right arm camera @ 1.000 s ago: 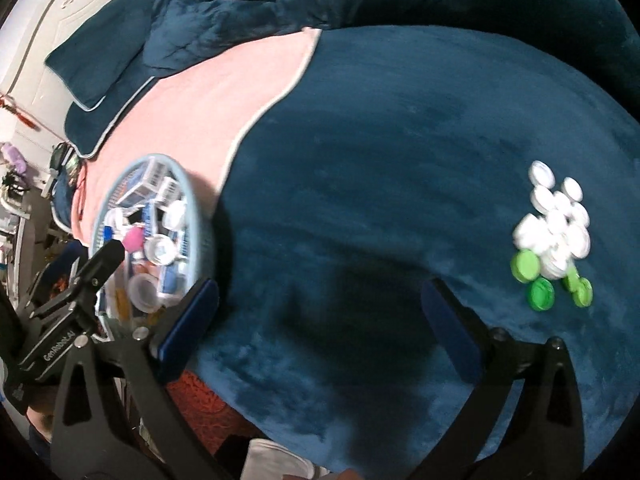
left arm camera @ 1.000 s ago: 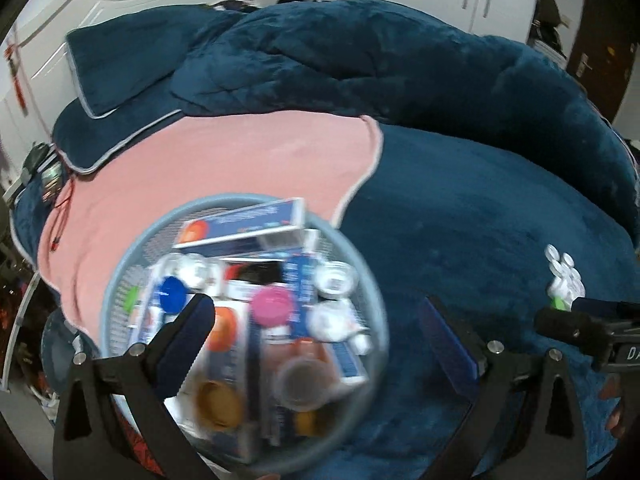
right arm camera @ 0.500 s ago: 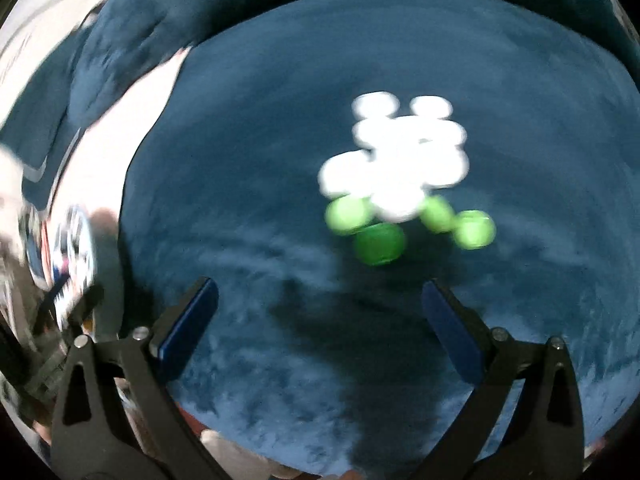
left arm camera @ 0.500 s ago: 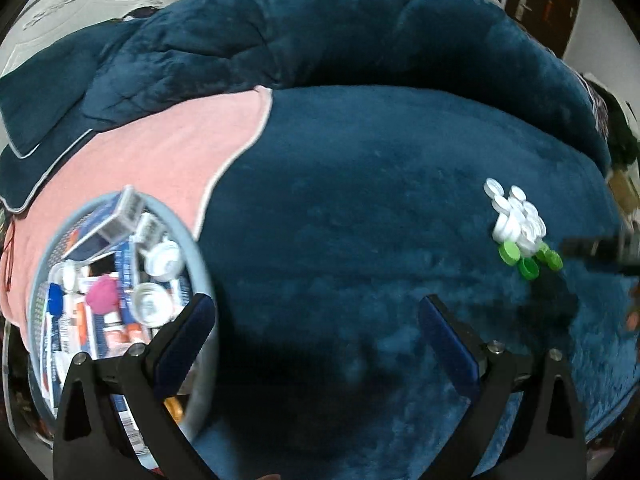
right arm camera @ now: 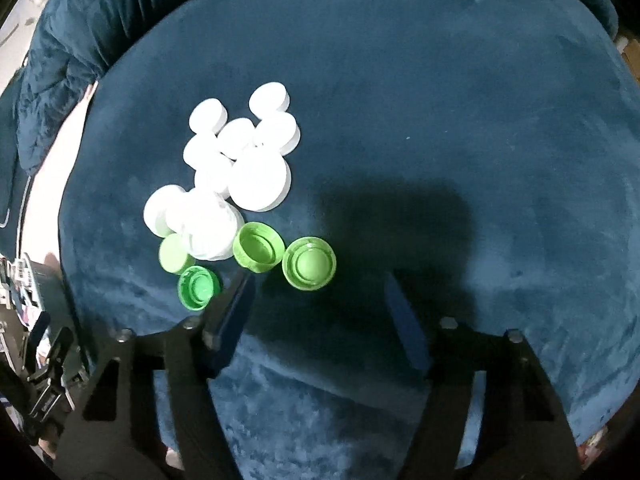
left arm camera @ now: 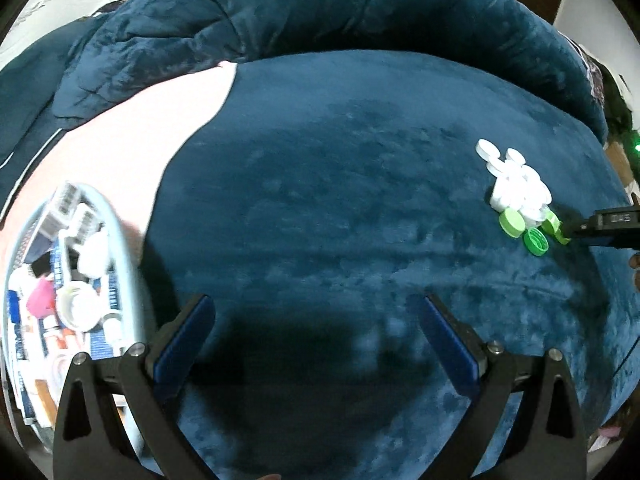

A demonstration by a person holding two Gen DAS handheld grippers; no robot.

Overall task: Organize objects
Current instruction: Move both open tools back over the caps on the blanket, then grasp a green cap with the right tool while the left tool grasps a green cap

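Observation:
A heap of white bottle caps [right arm camera: 240,164] and several green caps [right arm camera: 309,263] lies on the dark blue blanket [right arm camera: 440,120]. My right gripper [right arm camera: 318,300] is open and empty, hovering just in front of the green caps. The heap also shows at the right of the left wrist view [left arm camera: 516,192], with the right gripper's tip beside it. My left gripper [left arm camera: 316,328] is open and empty over bare blanket. A light blue basket [left arm camera: 120,240] full of boxes, small jars and lids sits at the far left.
A pink cloth [left arm camera: 132,128] lies under the basket at the left. Bunched blue bedding [left arm camera: 320,8] rises at the back. The bed's edge drops off at the right and front.
My left gripper has swung right, away from above the basket to the open blanket. My right gripper has moved right and down, close to the heap of caps.

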